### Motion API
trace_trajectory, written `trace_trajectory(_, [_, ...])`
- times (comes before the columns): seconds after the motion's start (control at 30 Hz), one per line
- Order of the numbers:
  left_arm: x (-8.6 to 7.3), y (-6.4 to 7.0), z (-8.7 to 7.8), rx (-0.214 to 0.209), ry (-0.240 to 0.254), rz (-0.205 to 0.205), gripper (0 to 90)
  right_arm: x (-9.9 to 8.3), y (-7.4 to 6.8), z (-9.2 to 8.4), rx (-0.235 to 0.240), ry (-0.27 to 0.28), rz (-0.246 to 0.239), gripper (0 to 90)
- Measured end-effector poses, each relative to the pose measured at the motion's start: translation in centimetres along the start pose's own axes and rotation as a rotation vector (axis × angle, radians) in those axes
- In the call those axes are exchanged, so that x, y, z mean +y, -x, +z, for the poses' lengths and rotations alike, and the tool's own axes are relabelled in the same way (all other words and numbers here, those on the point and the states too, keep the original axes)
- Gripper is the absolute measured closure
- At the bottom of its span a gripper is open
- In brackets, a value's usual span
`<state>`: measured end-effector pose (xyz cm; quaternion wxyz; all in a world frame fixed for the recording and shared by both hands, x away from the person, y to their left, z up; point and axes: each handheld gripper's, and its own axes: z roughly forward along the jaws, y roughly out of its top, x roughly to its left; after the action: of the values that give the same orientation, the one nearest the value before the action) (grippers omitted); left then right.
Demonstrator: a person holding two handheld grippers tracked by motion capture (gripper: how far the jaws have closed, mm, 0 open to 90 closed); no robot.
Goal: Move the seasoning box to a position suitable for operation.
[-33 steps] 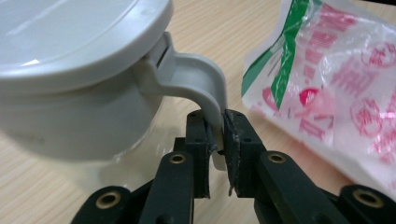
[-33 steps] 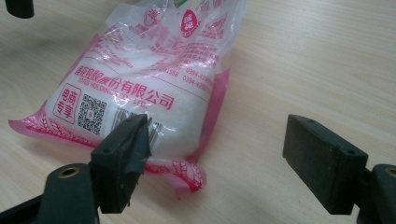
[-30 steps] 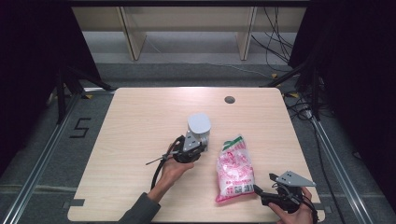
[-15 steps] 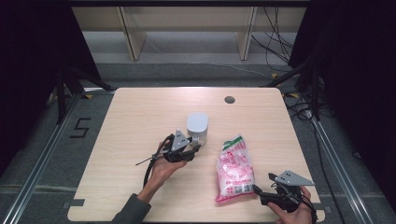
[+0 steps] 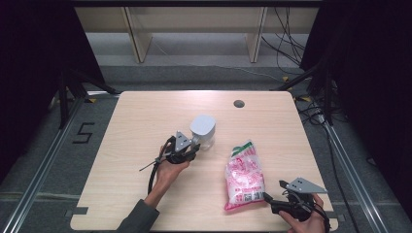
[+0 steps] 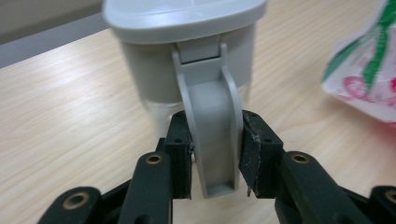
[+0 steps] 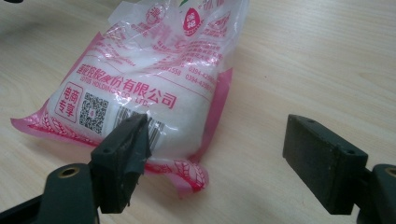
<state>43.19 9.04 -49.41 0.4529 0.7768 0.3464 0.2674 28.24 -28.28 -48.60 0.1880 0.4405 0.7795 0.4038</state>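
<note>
A grey-lidded clear container (image 5: 203,131) stands near the middle of the wooden surface (image 5: 136,116). The left gripper (image 6: 215,158) has just been closing its jaws, which now clasp the container's grey handle (image 6: 212,126). The right gripper (image 7: 224,163) waits released beside a pink-printed bag (image 7: 140,79), lying right of the container. Judged step: securing the handle; next likely calls for steadying or lifting the container.
</note>
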Motion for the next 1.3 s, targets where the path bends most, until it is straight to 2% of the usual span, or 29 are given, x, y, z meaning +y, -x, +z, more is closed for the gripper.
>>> trace_trajectory(0.03, [-0.1,-0.3,0.2,0.043,0.012,-0.025,66.7,0.0,0.0,0.0,0.002,-0.002,0.002,23.8])
trace_trajectory(0.07, [-0.1,-0.3,0.2,0.043,0.012,-0.025,66.6,0.0,-0.2,0.0,0.005,0.001,0.001,23.9])
trace_trajectory(0.13, [-0.1,-0.8,0.5,0.081,0.021,0.000,66.5,0.0,-0.1,-0.1,0.004,-0.004,-0.008,24.2])
trace_trajectory(0.17, [-0.1,-0.8,1.1,0.129,0.024,-0.029,66.5,0.0,-0.1,-0.1,0.004,-0.004,-0.009,24.1])
trace_trajectory(0.2, [-0.1,-0.8,1.1,0.129,0.024,-0.029,66.7,0.0,-0.1,0.0,0.004,-0.005,-0.010,24.1])
trace_trajectory(0.3, [0.2,-1.2,1.7,0.164,0.018,-0.049,67.5,0.0,-0.1,-0.1,0.003,-0.005,-0.011,24.1])
trace_trajectory(0.33, [0.2,-1.2,1.8,0.174,0.020,-0.064,68.0,0.0,-0.1,-0.1,0.005,-0.004,-0.011,24.1])
trace_trajectory(0.37, [0.2,-1.5,2.0,0.178,0.033,-0.103,69.3,0.1,-0.1,0.0,0.007,-0.003,-0.009,24.1])
trace_trajectory(0.4, [0.2,-1.5,2.0,0.178,0.033,-0.103,69.7,0.1,-0.1,0.0,0.007,-0.003,-0.009,24.1])
trace_trajectory(0.47, [0.1,-1.5,2.1,0.170,0.046,-0.110,69.8,0.0,-0.2,0.1,0.015,-0.004,-0.005,24.1])
trace_trajectory(0.5, [0.0,-1.6,2.0,0.158,0.056,-0.098,69.8,0.0,-0.4,0.0,0.017,-0.009,0.019,24.2])
trace_trajectory(0.53, [0.0,-1.8,1.8,0.139,0.060,-0.089,69.6,0.0,-0.2,0.1,0.018,-0.002,-0.010,24.2])
trace_trajectory(0.6, [-0.3,-2.1,1.2,0.103,0.057,-0.072,69.6,0.0,-0.2,0.1,0.020,-0.005,-0.009,24.1])
trace_trajectory(0.63, [-0.6,-1.7,0.8,0.088,0.043,-0.129,69.6,0.0,-0.2,0.1,0.026,-0.003,-0.011,24.2])
trace_trajectory(0.67, [-0.6,-1.7,0.8,0.088,0.043,-0.129,69.6,0.0,-0.2,0.1,0.026,-0.003,-0.011,24.2])
trace_trajectory(0.7, [-0.9,-1.7,0.2,0.053,0.042,-0.109,69.7,0.0,-0.2,0.1,0.022,-0.010,-0.005,24.1])
trace_trajectory(0.8, [-1.3,-1.4,-0.7,0.011,0.046,-0.090,69.6,0.0,-0.2,0.1,0.021,-0.007,-0.009,24.2])
trace_trajectory(0.83, [-1.5,-1.4,-0.9,0.005,0.051,-0.088,69.7,0.0,-0.5,0.1,0.019,-0.012,0.015,24.2])
trace_trajectory(1.0, [-1.9,-1.3,-1.6,-0.032,0.064,-0.063,69.7,0.0,-0.5,0.2,0.009,-0.013,0.013,24.1])
trace_trajectory(1.03, [-2.0,-1.2,-1.7,-0.039,0.064,-0.069,69.6,0.0,-0.6,0.1,0.025,-0.013,0.017,24.2])
trace_trajectory(1.07, [-2.0,-1.2,-1.9,-0.051,0.065,-0.055,69.6,0.0,-0.5,0.2,0.017,-0.010,0.005,24.2])
trace_trajectory(1.17, [-2.1,-1.2,-1.9,-0.075,0.071,-0.055,69.5,0.0,-0.2,0.3,0.015,-0.005,-0.019,24.2])
trace_trajectory(1.23, [-2.3,-1.1,-2.1,-0.097,0.077,-0.046,69.4,0.0,-0.3,0.3,0.006,-0.007,-0.009,24.1])
trace_trajectory(1.27, [-2.3,-1.1,-2.1,-0.113,0.086,-0.043,69.3,0.1,-0.3,0.2,0.027,-0.004,-0.008,24.2])
trace_trajectory(1.3, [-2.4,-1.1,-2.2,-0.114,0.085,-0.033,69.3,0.1,-0.3,0.2,0.027,-0.004,-0.008,24.2])
